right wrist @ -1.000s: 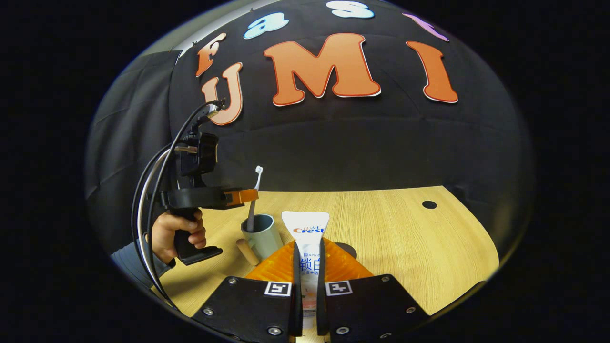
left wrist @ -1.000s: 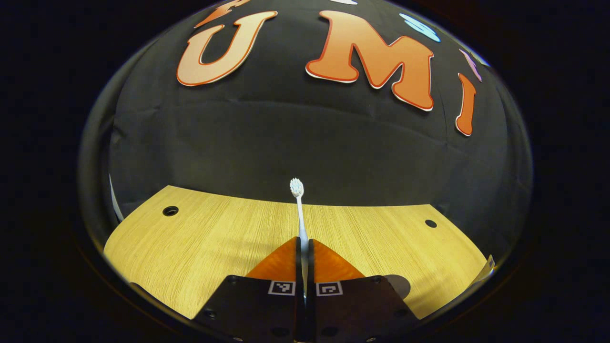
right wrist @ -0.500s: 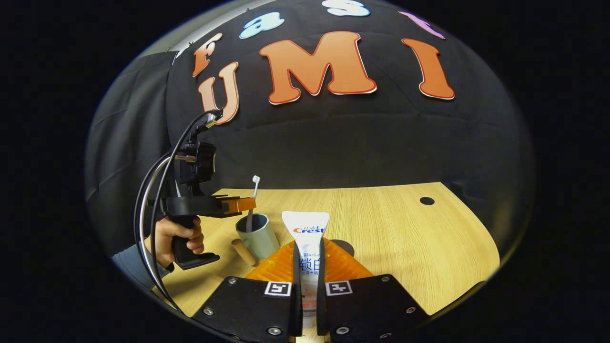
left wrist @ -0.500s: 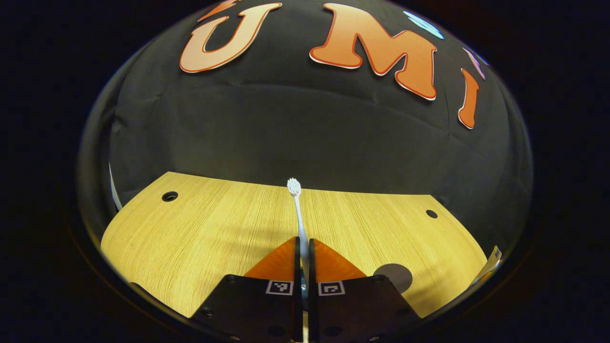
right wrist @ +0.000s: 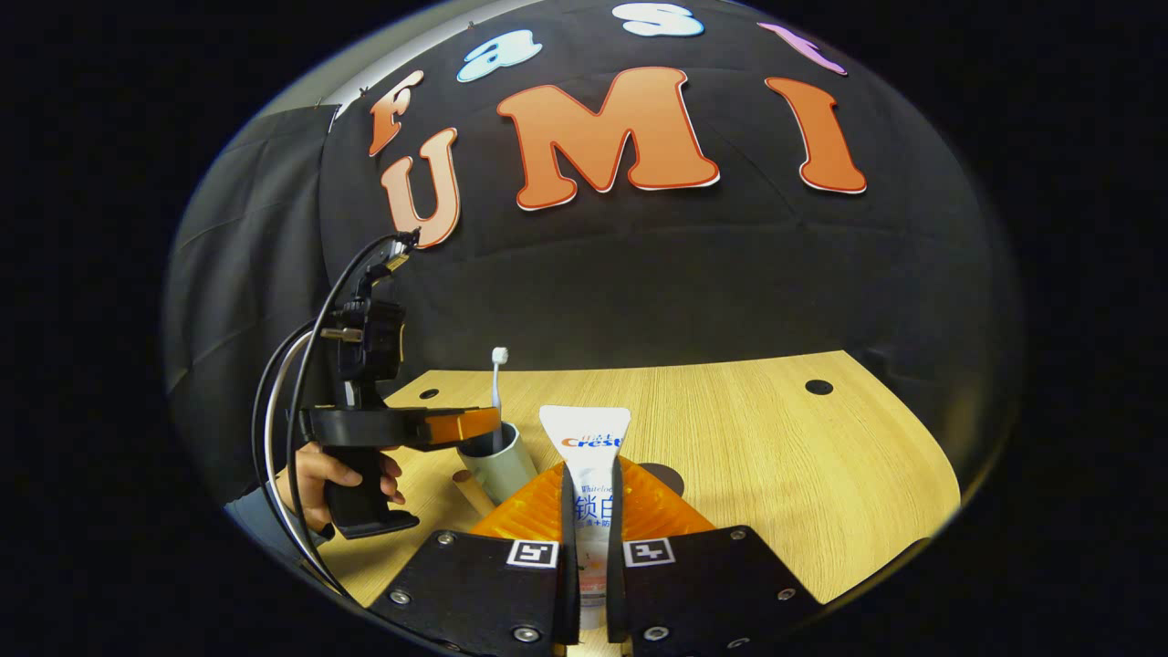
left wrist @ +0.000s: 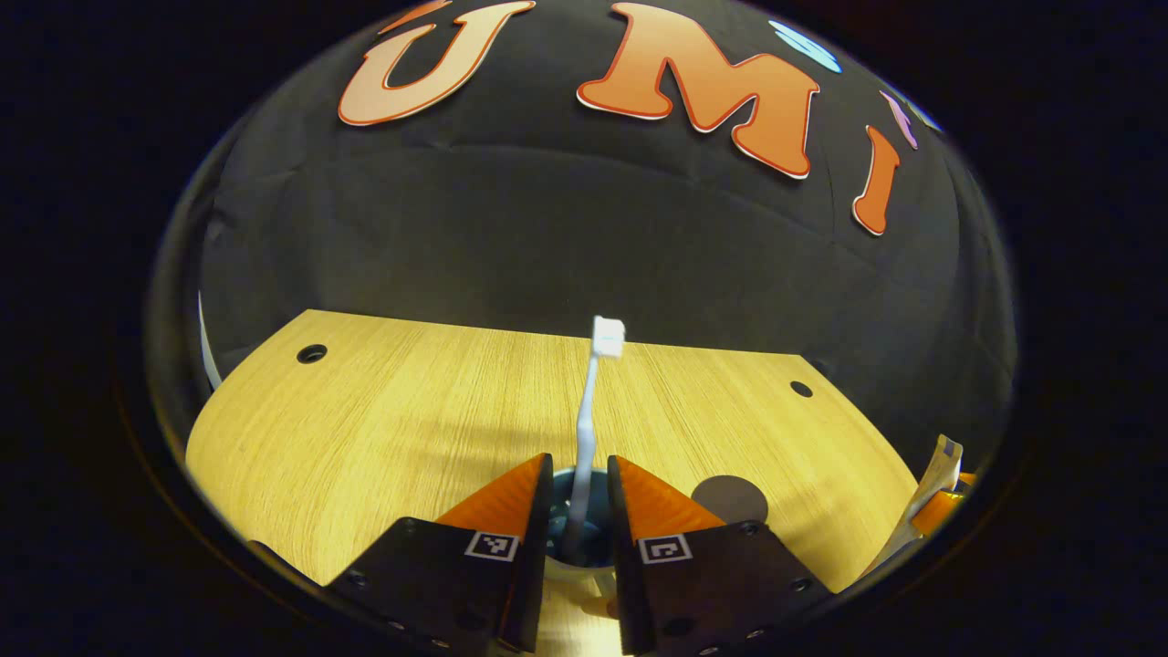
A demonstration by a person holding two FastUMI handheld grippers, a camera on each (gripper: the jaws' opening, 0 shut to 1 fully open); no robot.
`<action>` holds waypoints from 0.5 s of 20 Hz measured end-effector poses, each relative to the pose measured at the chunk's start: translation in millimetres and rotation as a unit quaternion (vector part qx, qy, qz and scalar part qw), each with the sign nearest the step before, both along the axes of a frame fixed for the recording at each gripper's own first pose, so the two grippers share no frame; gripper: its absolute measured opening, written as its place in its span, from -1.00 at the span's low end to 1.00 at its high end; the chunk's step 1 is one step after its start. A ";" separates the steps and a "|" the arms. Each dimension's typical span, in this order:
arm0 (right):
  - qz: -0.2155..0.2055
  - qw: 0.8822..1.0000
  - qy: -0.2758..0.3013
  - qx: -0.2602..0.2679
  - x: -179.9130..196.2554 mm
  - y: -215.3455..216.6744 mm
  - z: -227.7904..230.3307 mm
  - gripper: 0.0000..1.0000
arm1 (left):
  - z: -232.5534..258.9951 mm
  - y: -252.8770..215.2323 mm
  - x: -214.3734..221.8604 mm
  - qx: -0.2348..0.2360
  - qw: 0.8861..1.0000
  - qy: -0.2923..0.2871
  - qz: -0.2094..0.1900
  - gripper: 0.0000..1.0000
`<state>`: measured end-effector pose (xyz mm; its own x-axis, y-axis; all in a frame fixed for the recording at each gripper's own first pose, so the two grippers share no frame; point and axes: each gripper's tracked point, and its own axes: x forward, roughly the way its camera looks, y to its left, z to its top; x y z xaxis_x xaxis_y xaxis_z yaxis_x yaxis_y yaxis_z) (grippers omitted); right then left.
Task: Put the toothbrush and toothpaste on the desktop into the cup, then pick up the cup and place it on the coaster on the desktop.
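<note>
**Toothbrush in the cup, toothpaste held**

Where the left gripper view looks down, we see the left gripper (left wrist: 579,479) parted around the toothbrush (left wrist: 591,411), which stands free in the cup (left wrist: 575,538), mostly hidden; the coaster (left wrist: 728,498) lies beside it.

Our right gripper view shows the right gripper (right wrist: 591,497) clamping the toothpaste (right wrist: 589,456), its lower end hidden, beside the cup (right wrist: 493,461).

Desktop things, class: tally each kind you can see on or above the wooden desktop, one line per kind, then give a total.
Toothbrush: 1
Toothpaste tube: 1
Cup: 1
Coaster: 1
Gripper: 2, left gripper and right gripper
Total: 6
</note>
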<state>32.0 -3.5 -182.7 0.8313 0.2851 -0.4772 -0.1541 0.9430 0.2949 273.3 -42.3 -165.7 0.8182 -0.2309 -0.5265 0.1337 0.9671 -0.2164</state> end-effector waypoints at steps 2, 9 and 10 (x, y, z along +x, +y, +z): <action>-0.002 1.000 -0.006 -0.004 2.5 -0.9 3.3 -0.77 | 3.8 4.2 -5.0 0.007 1.000 -0.008 -0.003 -0.02; 0.007 0.999 -0.041 -0.012 18.8 10.2 22.8 -0.77 | 33.4 21.6 -36.2 0.034 0.997 -0.063 -0.013 0.91; 0.008 0.999 -0.051 -0.012 22.3 11.4 30.3 -0.77 | 36.9 23.9 -41.4 0.034 0.997 -0.072 -0.010 0.94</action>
